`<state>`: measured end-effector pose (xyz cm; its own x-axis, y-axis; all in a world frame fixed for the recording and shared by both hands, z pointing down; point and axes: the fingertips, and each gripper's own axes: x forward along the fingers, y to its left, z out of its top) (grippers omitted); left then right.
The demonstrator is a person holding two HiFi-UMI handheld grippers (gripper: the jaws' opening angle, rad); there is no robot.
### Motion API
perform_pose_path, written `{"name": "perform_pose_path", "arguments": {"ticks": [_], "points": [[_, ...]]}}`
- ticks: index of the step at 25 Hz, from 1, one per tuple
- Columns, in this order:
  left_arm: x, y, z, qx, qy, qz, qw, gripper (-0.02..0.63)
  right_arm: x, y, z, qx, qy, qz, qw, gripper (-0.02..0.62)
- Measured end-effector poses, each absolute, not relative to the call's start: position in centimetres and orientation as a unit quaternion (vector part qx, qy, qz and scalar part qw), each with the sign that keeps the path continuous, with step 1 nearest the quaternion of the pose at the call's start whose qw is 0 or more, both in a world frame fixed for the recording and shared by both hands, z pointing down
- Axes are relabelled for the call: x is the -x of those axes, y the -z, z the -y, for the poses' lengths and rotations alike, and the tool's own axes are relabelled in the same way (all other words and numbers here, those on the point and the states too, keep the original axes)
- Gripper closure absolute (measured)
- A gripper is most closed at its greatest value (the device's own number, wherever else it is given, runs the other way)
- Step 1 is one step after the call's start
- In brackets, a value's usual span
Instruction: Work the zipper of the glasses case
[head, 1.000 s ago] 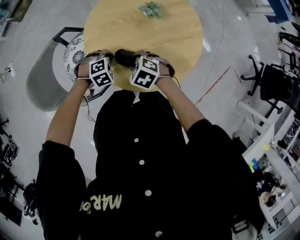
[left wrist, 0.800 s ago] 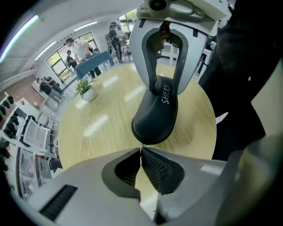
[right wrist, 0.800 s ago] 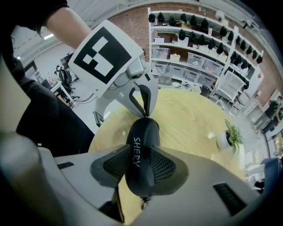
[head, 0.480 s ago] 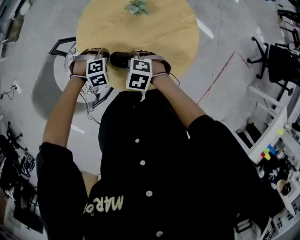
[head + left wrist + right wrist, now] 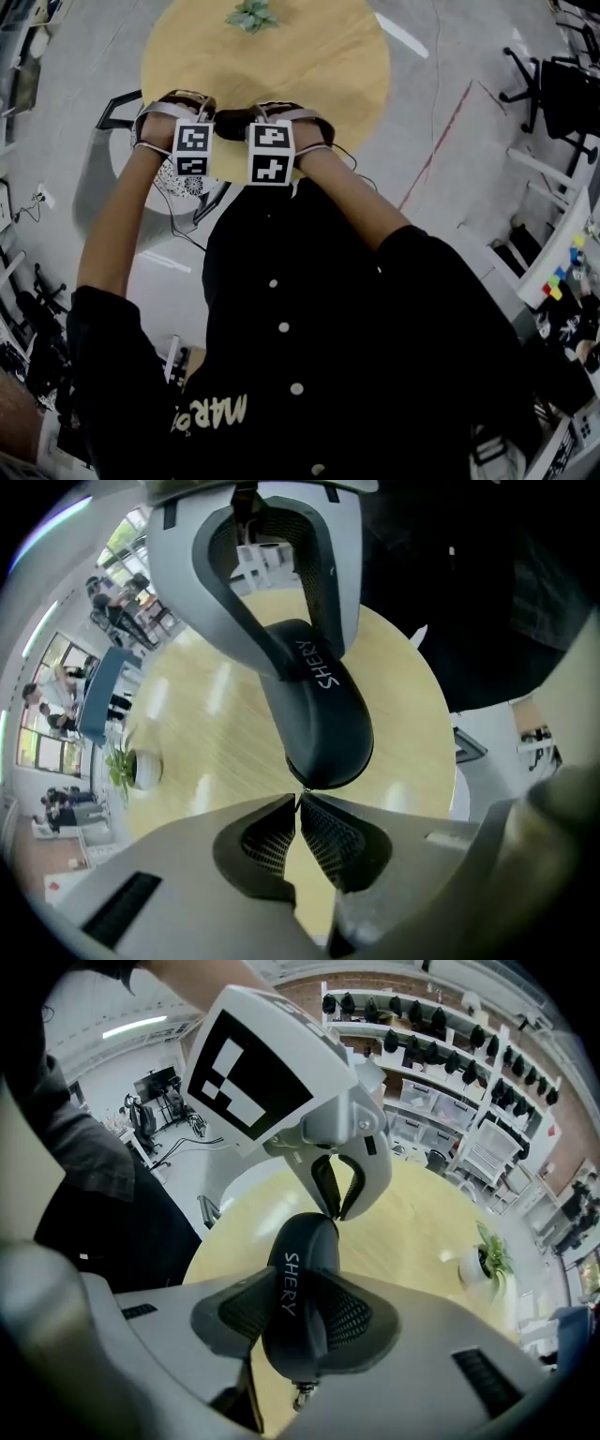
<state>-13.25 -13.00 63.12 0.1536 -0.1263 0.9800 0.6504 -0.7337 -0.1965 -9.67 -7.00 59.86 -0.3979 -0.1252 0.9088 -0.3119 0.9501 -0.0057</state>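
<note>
Over round worktop [image 5: 309,56], right tongs [image 5: 300,1316] clench the glasses case [image 5: 305,1251]; left tongs [image 5: 298,803] pinch only its tip, so they may slip

Left gripper [image 5: 298,803] fingers closed, tips pinching the zipper pull [image 5: 302,794] at the near end of the black glasses case [image 5: 323,728] (SHERY print). Right gripper [image 5: 302,653] clamps the far end. Round wooden bench [image 5: 206,752] behind, potted plant [image 5: 131,766] at left.

lab-type workspace: wall shelves [image 5: 422,1030], storage bins [image 5: 417,1101], office chairs [image 5: 553,94].
</note>
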Motion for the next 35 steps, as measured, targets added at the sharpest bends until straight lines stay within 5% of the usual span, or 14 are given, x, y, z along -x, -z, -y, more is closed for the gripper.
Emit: {"name": "perform_pose_path", "arguments": {"ticks": [18,26,28,35], "points": [[11.3,-62.2,13.7,0.659,0.599,0.211,0.404,0.580,9.2,-59.5,6.8,-0.136,-0.082,0.838,0.522,0.453],[12.9,-57.2,14.3,0.744,0.605,0.026,0.285,0.580,8.5,-58.4,7.2,-0.181,-0.102,0.848,0.488,0.515],[13.1,-54.7,13.8,0.791,0.568,-0.053,0.220,0.599,8.5,-57.0,7.2,-0.203,-0.133,0.863,0.443,0.499],[15.3,-43.7,12.3,0.879,0.359,-0.312,0.026,0.603,5.8,-48.7,7.6,-0.267,-0.137,0.908,0.292,0.592]]}}
